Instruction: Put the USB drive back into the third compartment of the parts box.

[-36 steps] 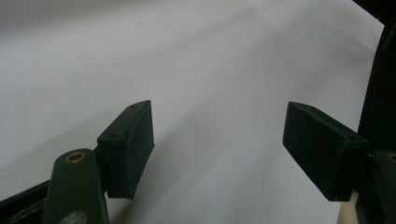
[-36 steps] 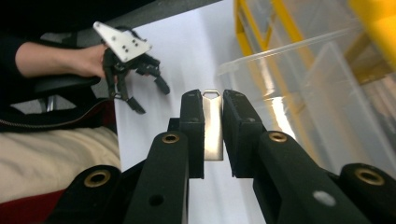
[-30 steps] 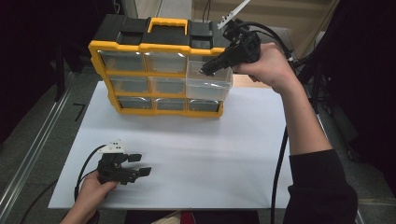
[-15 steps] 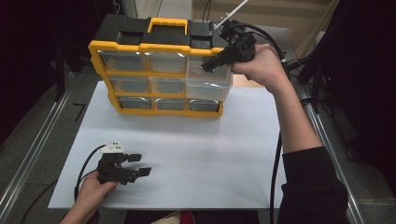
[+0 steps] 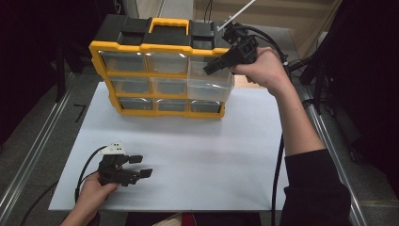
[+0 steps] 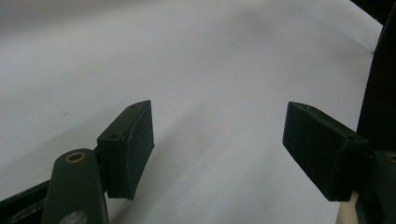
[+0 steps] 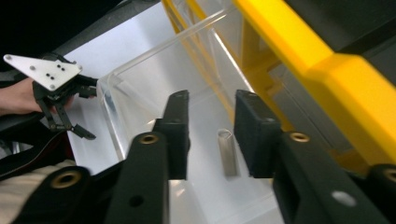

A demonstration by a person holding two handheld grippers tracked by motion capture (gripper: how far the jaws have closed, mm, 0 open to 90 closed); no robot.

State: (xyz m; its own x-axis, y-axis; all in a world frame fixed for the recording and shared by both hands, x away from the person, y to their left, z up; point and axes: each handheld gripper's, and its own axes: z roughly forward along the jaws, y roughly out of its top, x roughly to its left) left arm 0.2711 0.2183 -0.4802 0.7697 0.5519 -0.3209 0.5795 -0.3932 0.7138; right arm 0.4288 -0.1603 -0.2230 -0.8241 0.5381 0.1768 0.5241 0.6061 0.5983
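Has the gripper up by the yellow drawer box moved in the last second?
Yes, slightly. The right gripper has crept left and a touch up, deeper over the pulled-out clear drawer of the drawer box.

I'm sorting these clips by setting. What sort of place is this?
Probably a workshop or lab bench set up for recording. A yellow and black parts organizer with clear drawers stands on a white sheet over a metal-railed table, and cables trail from the handheld grippers.

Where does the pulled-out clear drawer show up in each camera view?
High view: clear drawer at upper centre-right, sticking out of the yellow organizer.
Left gripper view: not in it.
Right gripper view: drawer across the centre, beyond the jaws.
Shared landmark: the organizer's yellow frame.
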